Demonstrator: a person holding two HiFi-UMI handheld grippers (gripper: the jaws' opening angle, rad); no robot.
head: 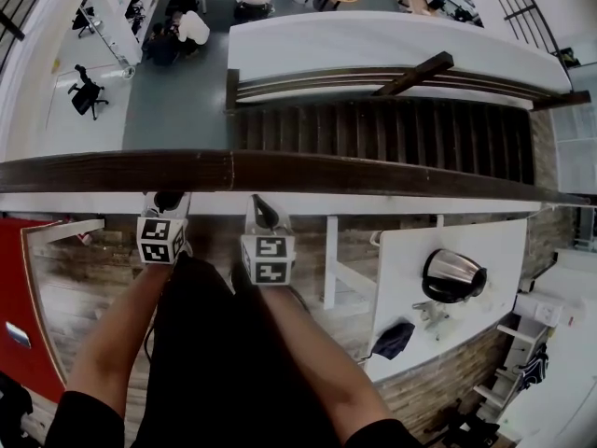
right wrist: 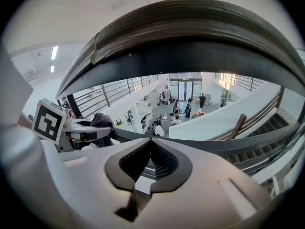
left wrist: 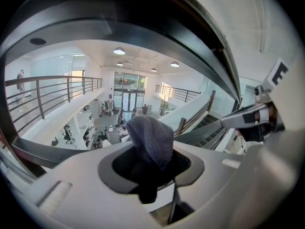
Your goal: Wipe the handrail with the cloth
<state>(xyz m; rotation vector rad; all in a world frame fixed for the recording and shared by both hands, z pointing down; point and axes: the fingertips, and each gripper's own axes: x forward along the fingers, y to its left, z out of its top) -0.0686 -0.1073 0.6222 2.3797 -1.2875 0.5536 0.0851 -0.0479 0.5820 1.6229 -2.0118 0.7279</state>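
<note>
**A:** Do we have any words or numbers to read here?

**B:** None that we can make out. We find only black-and-white square patterns, on the left marker cube (head: 160,241) of the left gripper (head: 167,200) and on the right marker cube (head: 269,260) of the right gripper (head: 264,213). They are codes, not letters.

**A:** We meet those patterns in both gripper views too, don't we?

**B:** We do, and there too they spell nothing for us.

**A:** And the pale patch (head: 17,334) on the red panel (head: 19,278)?

**B:** Too small and blurred for us to read.
</note>
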